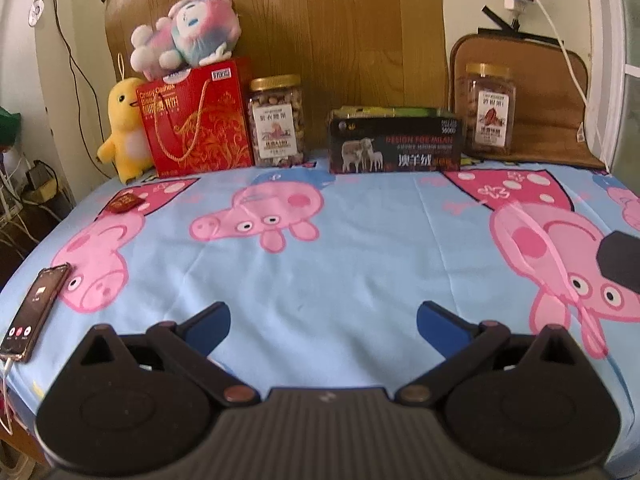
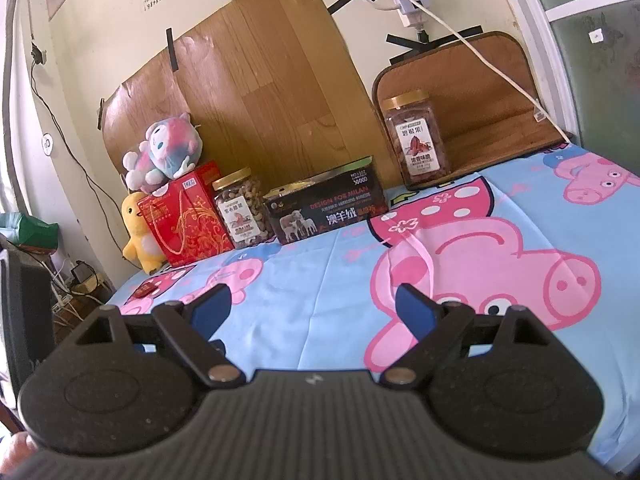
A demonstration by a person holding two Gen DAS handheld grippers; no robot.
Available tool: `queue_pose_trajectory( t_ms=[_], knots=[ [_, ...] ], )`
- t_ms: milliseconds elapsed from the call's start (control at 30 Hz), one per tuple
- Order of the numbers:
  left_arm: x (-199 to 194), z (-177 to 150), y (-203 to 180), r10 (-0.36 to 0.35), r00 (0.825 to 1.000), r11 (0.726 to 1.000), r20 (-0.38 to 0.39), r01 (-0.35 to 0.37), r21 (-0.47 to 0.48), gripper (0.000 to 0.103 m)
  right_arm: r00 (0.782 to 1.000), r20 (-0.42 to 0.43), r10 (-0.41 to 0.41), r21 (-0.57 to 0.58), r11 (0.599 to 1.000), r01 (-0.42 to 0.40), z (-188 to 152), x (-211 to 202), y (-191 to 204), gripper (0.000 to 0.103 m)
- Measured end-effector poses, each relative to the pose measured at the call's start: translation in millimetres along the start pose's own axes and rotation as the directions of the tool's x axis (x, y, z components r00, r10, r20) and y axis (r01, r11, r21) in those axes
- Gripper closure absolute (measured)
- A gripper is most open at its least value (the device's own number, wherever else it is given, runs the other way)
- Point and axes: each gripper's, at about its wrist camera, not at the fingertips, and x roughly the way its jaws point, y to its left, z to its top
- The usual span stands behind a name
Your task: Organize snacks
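Starting empty | left gripper (image 1: 323,318) and right gripper (image 2: 314,306) both spread wide, holding nothing | pecan jar (image 2: 416,140) upper right, mixed-nut jar (image 2: 242,212) left of middle | go slow, grab middle, keep upright.

Smooth printed cloth sheet (image 1: 360,240), glossy clear plastic jars (image 1: 276,120), wood-grain board (image 1: 320,32)

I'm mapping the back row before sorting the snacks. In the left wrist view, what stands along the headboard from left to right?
Yellow plush duck → red gift box → gold-lidded nut jar → dark box with sheep picture → second gold-lidded jar.
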Motion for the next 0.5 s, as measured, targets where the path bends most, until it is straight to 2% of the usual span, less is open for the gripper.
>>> queue_pose_trajectory(
  t_ms=[267, 500],
  knots=[
    [-5.6, 1.4, 5.5, -0.009, 0.999, 0.999, 0.032, 0.01, -0.036, 0.0, 1.0, 0.006, -0.001, -0.003, 1.0, 0.001, 0.1, -1.1, -0.4, 0.012],
    [-8.9, 3.0, 5.5, 0.039, 0.997, 0.999, 0.067, -0.037, -0.035, 0.0, 1.0, 0.005, -0.001, -0.006, 1.0, 0.001, -0.1, -1.2, 0.2, 0.012]
  ],
)
